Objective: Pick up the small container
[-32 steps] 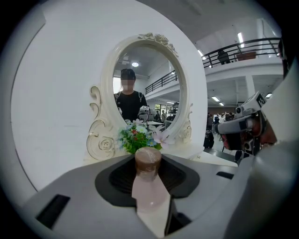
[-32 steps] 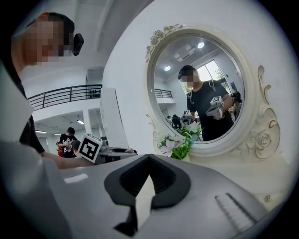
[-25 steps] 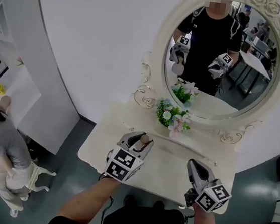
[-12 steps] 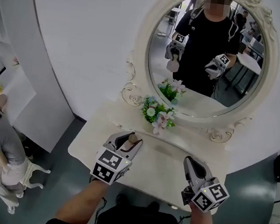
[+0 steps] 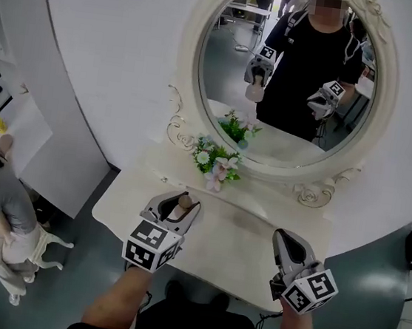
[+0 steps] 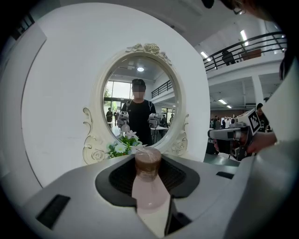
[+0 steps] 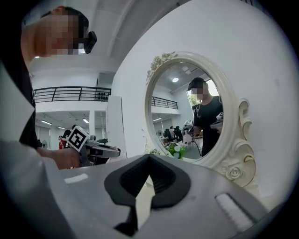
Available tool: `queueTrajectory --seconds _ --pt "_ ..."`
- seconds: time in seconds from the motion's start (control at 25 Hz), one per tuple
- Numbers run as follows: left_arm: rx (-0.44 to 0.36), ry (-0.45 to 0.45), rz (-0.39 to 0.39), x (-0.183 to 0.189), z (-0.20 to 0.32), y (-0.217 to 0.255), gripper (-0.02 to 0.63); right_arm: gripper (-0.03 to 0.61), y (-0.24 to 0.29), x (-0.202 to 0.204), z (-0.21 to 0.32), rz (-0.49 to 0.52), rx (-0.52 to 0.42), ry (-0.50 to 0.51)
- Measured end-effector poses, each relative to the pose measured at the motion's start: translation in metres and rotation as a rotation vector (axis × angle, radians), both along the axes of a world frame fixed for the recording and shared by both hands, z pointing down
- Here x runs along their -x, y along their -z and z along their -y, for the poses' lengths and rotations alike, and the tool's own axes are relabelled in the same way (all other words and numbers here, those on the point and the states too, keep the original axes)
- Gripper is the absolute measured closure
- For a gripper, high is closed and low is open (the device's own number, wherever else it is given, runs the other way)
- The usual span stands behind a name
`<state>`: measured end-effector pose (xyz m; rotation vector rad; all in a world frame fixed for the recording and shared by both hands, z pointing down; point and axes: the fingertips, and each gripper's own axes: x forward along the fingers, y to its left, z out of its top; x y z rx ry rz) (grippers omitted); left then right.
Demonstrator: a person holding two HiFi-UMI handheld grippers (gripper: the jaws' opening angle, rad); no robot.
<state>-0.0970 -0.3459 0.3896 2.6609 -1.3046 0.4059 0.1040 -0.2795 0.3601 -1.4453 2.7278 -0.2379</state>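
Shifted left, left hand-held gripper (image 5: pixel 180 203) clamps half-hidden small container (image 6: pixel 148 164); right hand-held gripper (image 5: pixel 281 238) closed.

white wall (image 5: pixel 118 30), oval mirror (image 5: pixel 225 66), cream dresser (image 5: pixel 234 238), grey floor (image 5: pixel 83 257)

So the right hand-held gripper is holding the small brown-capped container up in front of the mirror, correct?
Not quite. The left hand-held gripper holds the small container in front of the mirror, as the left gripper view shows. The right hand-held gripper has nothing between its jaws.
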Motion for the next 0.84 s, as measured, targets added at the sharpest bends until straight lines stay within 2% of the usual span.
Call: queueTrajectory --seconds 0.32,0.84 --pt "-0.004 -0.017 0.008 -0.021 -0.001 0.003 0.469 0.571 -0.005 -0.009 -0.003 -0.006 0.002 0.005" --pt "-0.037 -0.041 0.01 -0.026 0.005 0.02 0.469 0.571 0.004 -0.013 0.006 0.015 -0.007 -0.008"
